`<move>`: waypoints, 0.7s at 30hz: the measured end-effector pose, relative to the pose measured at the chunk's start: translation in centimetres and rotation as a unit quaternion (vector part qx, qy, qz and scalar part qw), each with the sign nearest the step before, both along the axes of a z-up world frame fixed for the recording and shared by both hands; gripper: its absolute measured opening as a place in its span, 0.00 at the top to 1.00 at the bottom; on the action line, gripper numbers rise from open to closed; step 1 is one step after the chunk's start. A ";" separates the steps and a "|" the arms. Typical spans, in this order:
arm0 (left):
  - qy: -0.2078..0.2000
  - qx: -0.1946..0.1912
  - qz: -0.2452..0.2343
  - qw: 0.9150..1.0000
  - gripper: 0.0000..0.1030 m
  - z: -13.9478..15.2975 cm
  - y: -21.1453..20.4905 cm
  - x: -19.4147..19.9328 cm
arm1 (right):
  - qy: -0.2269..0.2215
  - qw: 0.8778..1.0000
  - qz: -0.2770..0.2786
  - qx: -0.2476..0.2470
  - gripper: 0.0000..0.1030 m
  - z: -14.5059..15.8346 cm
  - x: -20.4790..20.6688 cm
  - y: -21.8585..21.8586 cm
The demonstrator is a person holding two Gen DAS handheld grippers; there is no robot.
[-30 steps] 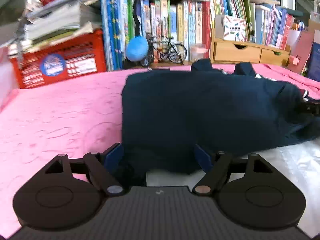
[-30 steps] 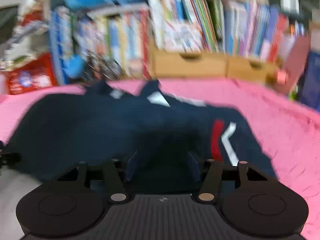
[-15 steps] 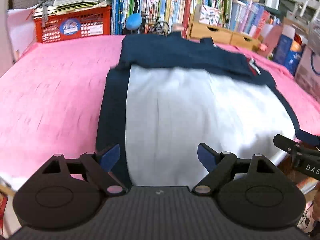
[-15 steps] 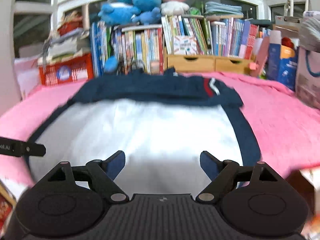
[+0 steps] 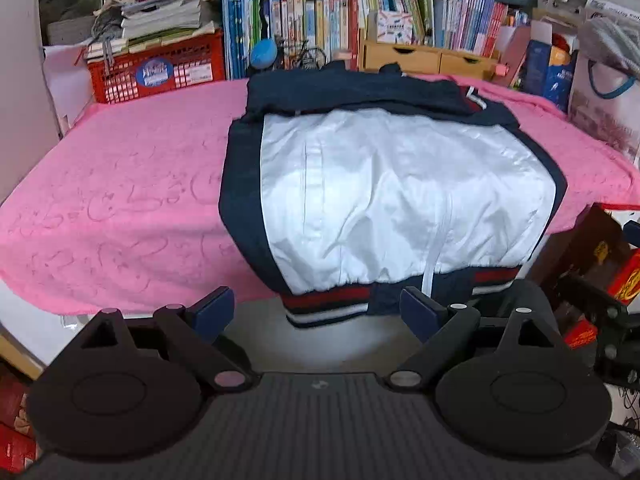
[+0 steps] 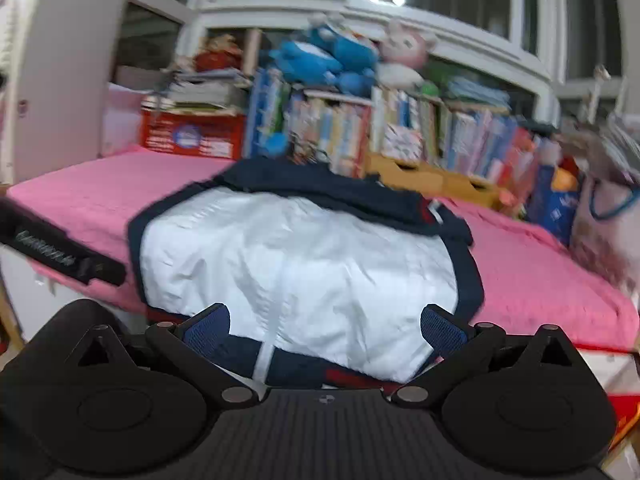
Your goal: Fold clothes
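Observation:
A navy jacket [image 5: 400,200] lies on the pink blanket [image 5: 120,184], white lining up, its navy top part folded across the far end. Its striped hem [image 5: 328,300] hangs over the near edge of the bed. My left gripper [image 5: 316,312] hovers in front of that hem, jaws opening, pads touching nothing. In the right wrist view the jacket [image 6: 300,260] fills the middle. My right gripper [image 6: 324,326] sits just before the hem, jaws opening wide, with fabric seen between the fingers but not pressed. The left gripper [image 6: 60,252] shows at the left edge.
Along the far side stand a red crate [image 5: 160,72] stacked with papers, rows of books [image 5: 320,20], wooden drawers [image 5: 428,56] and plush toys [image 6: 328,60]. Bags [image 5: 600,92] crowd the right side. Red boxes [image 5: 624,276] sit below the bed's right corner.
Both grippers have drawn back from the far navy fabric to the near edge. The jacket's white lining and hem have come into view. Both pairs of jaws stand wider than before.

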State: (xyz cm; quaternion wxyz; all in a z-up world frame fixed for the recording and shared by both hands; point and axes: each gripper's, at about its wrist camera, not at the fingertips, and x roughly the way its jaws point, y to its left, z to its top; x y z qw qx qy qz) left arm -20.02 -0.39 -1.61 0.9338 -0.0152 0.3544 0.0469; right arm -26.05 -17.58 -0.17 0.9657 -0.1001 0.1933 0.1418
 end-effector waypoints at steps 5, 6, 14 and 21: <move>0.009 0.004 -0.011 1.000 0.12 -0.9 -0.5 -0.7 | 0.022 1.000 -0.003 0.007 0.00 -1.3 0.3 -0.8; 0.011 0.004 -0.012 1.000 0.12 -1.0 -0.5 -0.6 | 0.025 1.000 -0.005 0.007 0.00 -1.4 0.4 -0.9; 0.024 -0.002 -0.019 1.000 0.11 -2.3 0.1 -0.2 | 0.042 0.999 -0.011 0.010 0.00 -2.8 1.2 -1.5; 0.050 -0.001 -0.003 0.999 0.10 -6.2 3.0 3.9 | 0.092 0.995 -0.036 -0.016 0.00 -6.4 6.5 -4.0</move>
